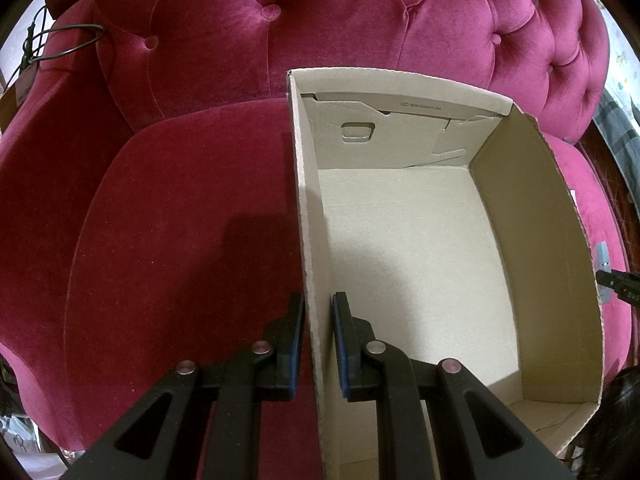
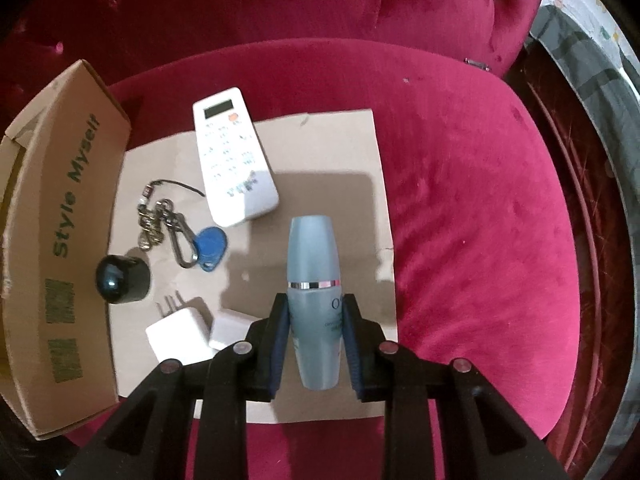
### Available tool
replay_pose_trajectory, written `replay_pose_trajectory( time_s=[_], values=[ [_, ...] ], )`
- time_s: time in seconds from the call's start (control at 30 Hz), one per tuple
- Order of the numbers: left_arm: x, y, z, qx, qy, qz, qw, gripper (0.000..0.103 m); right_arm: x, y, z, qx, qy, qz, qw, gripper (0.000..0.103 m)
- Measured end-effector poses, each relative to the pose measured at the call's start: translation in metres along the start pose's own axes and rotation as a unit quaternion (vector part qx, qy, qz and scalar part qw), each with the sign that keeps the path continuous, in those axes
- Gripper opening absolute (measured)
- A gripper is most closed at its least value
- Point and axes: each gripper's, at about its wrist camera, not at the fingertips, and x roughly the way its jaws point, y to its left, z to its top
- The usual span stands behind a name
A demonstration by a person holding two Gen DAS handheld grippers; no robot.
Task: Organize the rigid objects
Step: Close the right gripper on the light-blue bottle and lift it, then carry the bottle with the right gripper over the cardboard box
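Observation:
My left gripper is shut on the left wall of an open cardboard box that stands on a crimson velvet seat; the box is bare inside. In the right wrist view my right gripper is shut on a grey-blue bottle with a silver band, held just above a flat cardboard sheet. On that sheet lie a white remote, a key bunch with a blue fob, a black round cap and two white chargers.
The box's outer wall, printed "Style Myself", stands left of the sheet. The tufted backrest rises behind the box. A black cable hangs at the far left. Bare red cushion stretches right of the sheet.

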Motion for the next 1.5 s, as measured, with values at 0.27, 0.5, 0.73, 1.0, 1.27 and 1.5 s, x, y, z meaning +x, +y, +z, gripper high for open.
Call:
replay_pose_trajectory(
  time_s=[0.27, 0.5, 0.73, 1.0, 1.27, 1.5],
  values=[
    [0.000, 0.001, 0.000, -0.004, 0.000, -0.003, 1.0000, 0.015, -0.030, 0.020, 0.002, -0.015, -0.011, -0.002, 1.000, 0.027],
    [-0.001, 0.003, -0.001, -0.007, 0.000, -0.007, 0.9999, 0.015, -0.054, 0.038, 0.011, -0.035, -0.019, -0.007, 0.999, 0.027],
    [-0.001, 0.003, -0.001, -0.007, -0.001, -0.005, 1.0000, 0.015, -0.076, 0.059, 0.019, -0.053, -0.029, -0.003, 0.998, 0.027],
    [-0.002, 0.004, -0.001, -0.010, 0.000, -0.008, 0.9999, 0.015, -0.089, 0.091, 0.030, -0.072, -0.035, 0.010, 0.997, 0.027],
    [-0.003, 0.005, -0.001, -0.009, 0.000, -0.010, 0.9999, 0.015, -0.099, 0.122, 0.036, -0.094, -0.041, 0.026, 0.994, 0.027],
    [-0.003, 0.004, -0.001, -0.010, 0.001, -0.010, 0.9999, 0.015, -0.106, 0.154, 0.039, -0.116, -0.043, 0.047, 0.991, 0.027]
  ],
)
